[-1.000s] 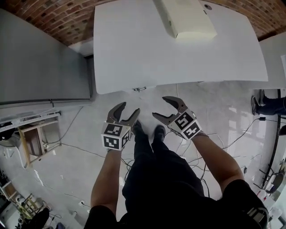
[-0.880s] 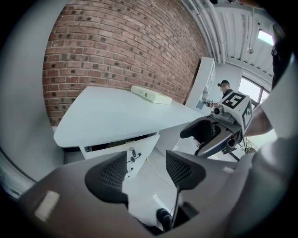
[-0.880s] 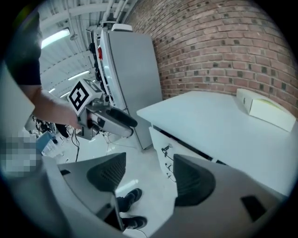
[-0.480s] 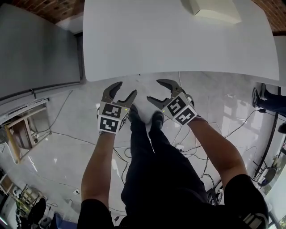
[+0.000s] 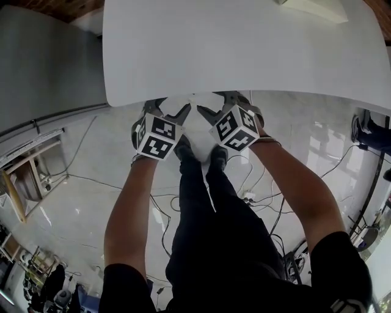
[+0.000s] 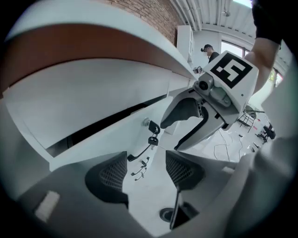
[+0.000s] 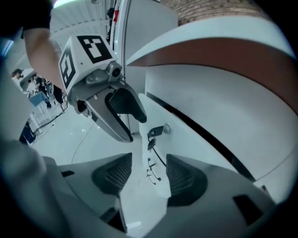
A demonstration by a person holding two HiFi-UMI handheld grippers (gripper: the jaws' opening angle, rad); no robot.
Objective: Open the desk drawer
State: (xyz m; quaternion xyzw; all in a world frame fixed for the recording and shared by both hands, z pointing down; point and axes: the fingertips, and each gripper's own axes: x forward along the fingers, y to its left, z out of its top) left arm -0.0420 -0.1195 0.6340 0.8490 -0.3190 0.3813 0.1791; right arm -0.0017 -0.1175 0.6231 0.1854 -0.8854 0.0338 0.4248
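Note:
The white desk (image 5: 244,49) fills the top of the head view. Both grippers sit side by side at its front edge. The white drawer front (image 6: 102,107) (image 7: 209,107) lies under the desk top, with a dark gap above it. A lock with a key (image 6: 152,132) (image 7: 157,131) and dangling ring sits on it. My left gripper (image 5: 169,111) (image 6: 146,171) is open with nothing between its pads, the key just ahead. My right gripper (image 5: 219,105) (image 7: 148,175) is open too; its jaws have just been closing, with nothing between them.
A grey cabinet (image 5: 43,67) stands left of the desk. A cream box (image 5: 317,6) lies on the desk's far right. Cables (image 5: 275,202) trail over the pale floor around the person's legs (image 5: 201,202). A wooden frame (image 5: 15,189) stands at far left.
Both grippers have moved toward the desk and now reach its front edge by the key. The desk looms larger and the box has slid almost out of view.

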